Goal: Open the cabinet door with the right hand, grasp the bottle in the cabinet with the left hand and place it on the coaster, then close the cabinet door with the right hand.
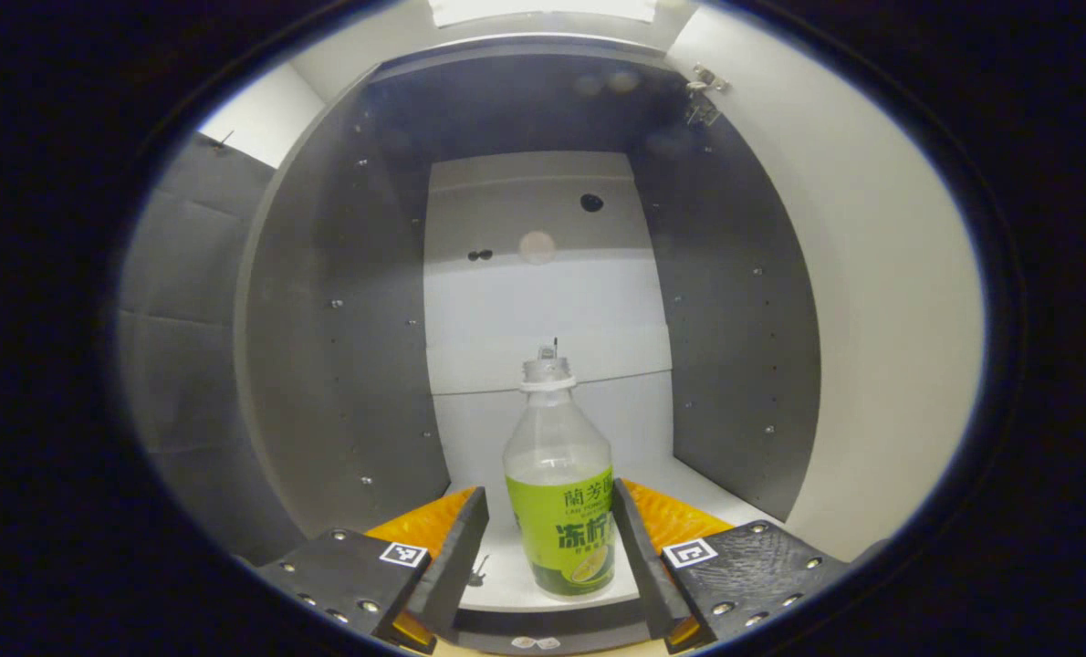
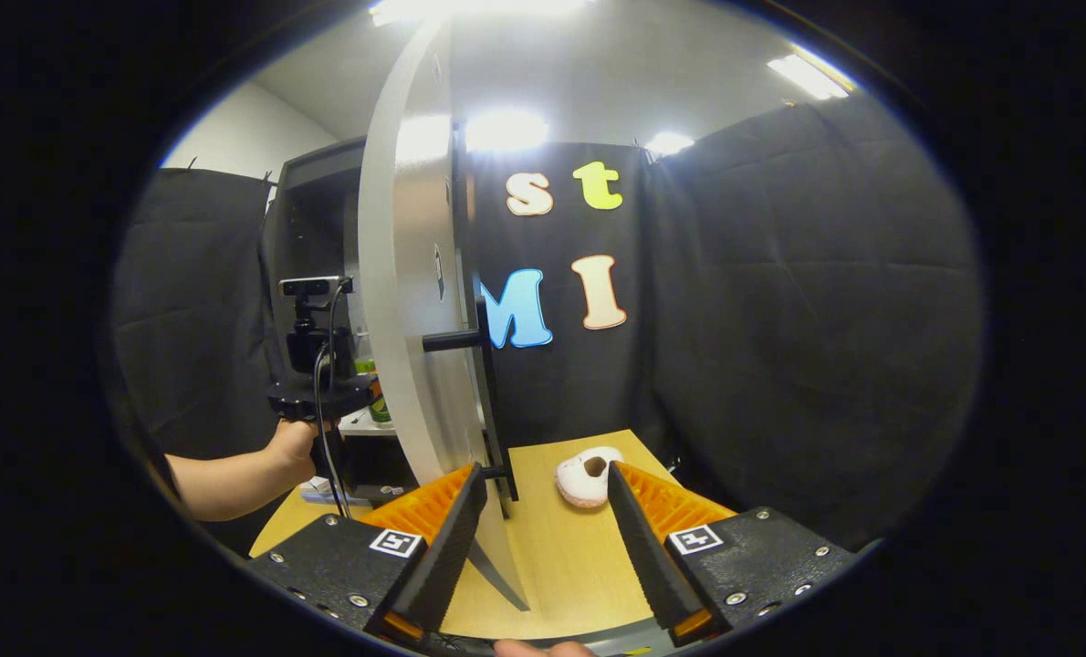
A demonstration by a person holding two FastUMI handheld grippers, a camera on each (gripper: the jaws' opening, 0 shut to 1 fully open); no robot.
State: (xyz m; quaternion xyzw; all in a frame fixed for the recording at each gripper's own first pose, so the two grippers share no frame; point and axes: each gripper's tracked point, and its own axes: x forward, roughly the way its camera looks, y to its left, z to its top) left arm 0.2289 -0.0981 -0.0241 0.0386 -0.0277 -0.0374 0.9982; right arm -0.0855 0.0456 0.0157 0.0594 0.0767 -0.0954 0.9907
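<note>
In the left gripper view we see the bottle (image 1: 559, 493) standing upright on the cabinet's white shelf (image 1: 680, 484), dead ahead of the left gripper (image 1: 550, 538) and already between its 2 fingers. The jaws stand apart, with a gap on each side of the label, so nothing is gripped yet. The bottle's long axis runs vertical, crossing the line between the fingers, so we judge that closing on it is the move this moment turns on. The left gripper is clearly the nearer one.

In the right gripper view the cabinet door (image 2: 411, 301) stands swung out, seen almost edge-on, with its dark handle (image 2: 452, 340) projecting toward the booth wall. The right gripper (image 2: 543, 534) is open and holds nothing, its left finger (image 2: 443, 538) just beside the door's lower edge. A hand (image 2: 292, 447) holds the left gripper at the cabinet mouth.

The wooden desk (image 2: 552, 566) is bare near us, and a pale round piece with a dark spot (image 2: 587, 476), likely the coaster, lies on it ahead, well apart from the shelf
</note>
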